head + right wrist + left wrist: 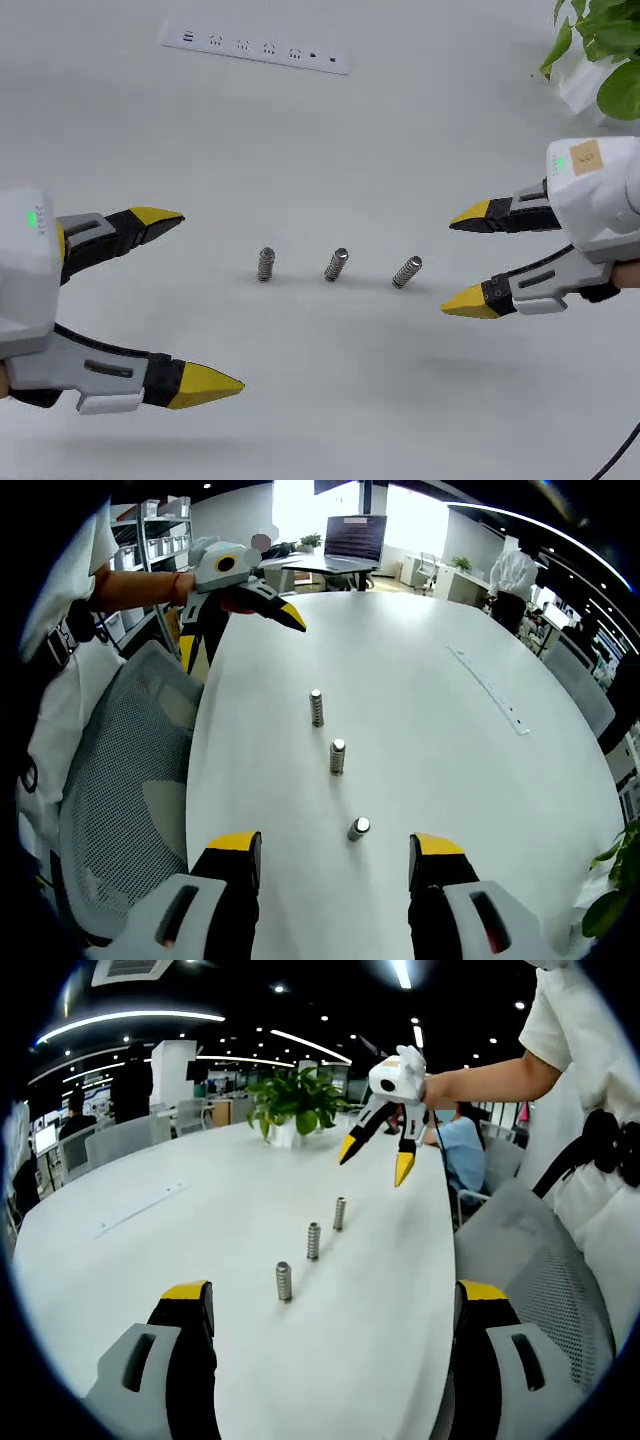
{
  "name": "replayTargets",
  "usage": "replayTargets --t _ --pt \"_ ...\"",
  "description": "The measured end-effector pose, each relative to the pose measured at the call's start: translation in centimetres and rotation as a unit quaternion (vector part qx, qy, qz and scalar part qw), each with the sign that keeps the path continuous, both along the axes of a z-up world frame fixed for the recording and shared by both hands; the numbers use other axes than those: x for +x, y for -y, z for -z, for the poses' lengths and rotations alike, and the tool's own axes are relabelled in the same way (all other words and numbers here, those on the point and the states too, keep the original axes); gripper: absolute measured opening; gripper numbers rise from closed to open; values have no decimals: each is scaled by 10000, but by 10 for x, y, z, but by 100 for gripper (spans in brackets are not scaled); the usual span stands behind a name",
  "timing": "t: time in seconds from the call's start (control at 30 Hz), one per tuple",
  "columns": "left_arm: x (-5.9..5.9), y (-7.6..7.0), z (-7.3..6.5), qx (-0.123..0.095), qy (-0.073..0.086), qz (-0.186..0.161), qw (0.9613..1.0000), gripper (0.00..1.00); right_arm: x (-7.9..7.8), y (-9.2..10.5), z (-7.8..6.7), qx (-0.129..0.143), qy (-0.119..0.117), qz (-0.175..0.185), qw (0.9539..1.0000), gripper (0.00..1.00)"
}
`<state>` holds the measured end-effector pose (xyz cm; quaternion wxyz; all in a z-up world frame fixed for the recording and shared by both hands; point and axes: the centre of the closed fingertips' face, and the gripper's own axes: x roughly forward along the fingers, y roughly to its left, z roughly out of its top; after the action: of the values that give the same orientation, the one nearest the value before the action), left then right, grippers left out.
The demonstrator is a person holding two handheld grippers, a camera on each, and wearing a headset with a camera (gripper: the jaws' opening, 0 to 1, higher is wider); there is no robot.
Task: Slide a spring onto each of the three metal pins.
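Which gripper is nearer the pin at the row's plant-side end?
Right. The right gripper sits just beside that pin, jaws pointing toward it; the left gripper is apart from it, off the row's opposite end.

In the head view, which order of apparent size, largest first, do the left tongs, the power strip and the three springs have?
1. left tongs, helped by nearness to the camera.
2. power strip.
3. left spring, middle spring and right spring look alike: unranked.

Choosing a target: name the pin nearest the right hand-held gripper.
The pin at the row's right end in the head view, beside the right hand-held gripper; the middle pin and left pin stand farther.
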<state>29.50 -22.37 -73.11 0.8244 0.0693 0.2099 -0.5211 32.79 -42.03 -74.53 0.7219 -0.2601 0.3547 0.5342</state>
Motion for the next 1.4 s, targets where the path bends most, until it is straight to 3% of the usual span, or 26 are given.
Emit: replayTargets --t 0.03,0.17,0.37,0.7,0.87,0.97,1.4 --pt "-1 0 -1 -17 32 22 10000 99 -4 1 -2 199 6 136 9997 62" --pt "-3 -1 2 47 31 72 10000 99 -16 13 0 449 8 415 9981 73" --pt "-5 -1 5 87 -16 63 9999 99 -27 27 5 1074 57 933 9898 85" --pt "-7 -5 16 222 -80 -35 9997 99 -39 39 20 1520 82 1274 9801 99" --pt "-5 -8 22 241 -94 -134 9996 99 -46 40 30 1447 72 1226 9818 99" --pt "-5 -8 25 236 -117 -191 9995 99 -44 39 28 1561 80 1331 9787 99" --pt "-10 -4 35 205 -186 -284 9992 99 -44 40 23 1616 144 1417 9765 99"
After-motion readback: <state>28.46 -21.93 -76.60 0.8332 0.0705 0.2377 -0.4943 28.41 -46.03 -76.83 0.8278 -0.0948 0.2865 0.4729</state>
